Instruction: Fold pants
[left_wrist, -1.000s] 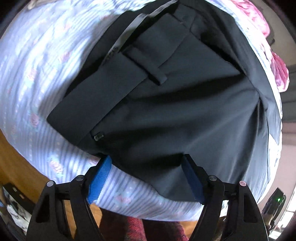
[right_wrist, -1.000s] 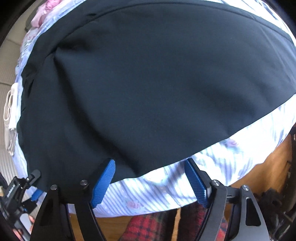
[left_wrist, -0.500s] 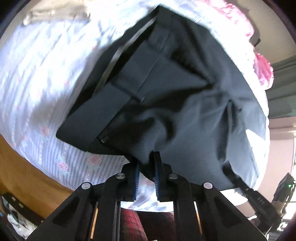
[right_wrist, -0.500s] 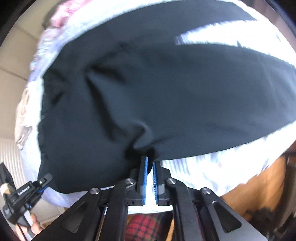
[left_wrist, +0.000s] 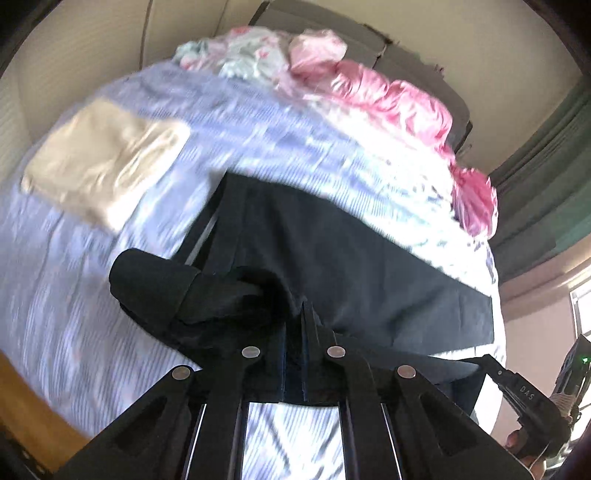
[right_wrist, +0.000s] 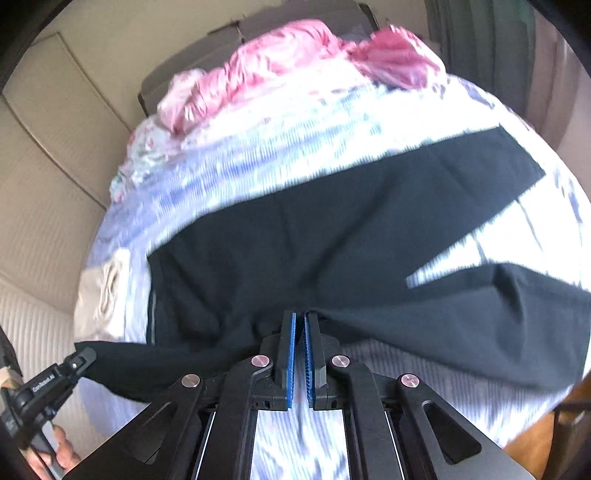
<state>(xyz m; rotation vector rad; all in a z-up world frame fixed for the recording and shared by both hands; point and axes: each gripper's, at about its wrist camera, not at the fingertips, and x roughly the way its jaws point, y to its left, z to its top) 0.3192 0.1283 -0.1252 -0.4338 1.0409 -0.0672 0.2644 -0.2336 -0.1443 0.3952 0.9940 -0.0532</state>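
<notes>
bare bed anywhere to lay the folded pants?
Free: striped sheet between the pants and the pink bedding, and the strip left of the pants below the cream cloth. Crowded: the head end and the cream cloth's corner.

White lettering on the black body of the left gripper (right_wrist: 83, 360), seen at the lower left edge of the right wrist view, reads approximately "GenRobot.AI"; pale letters on the black body of the right gripper (left_wrist: 491, 363), seen at the lower right of the left wrist view, read "DAS"; motion blur leaves no other text, number or sign legible in either view.
</notes>
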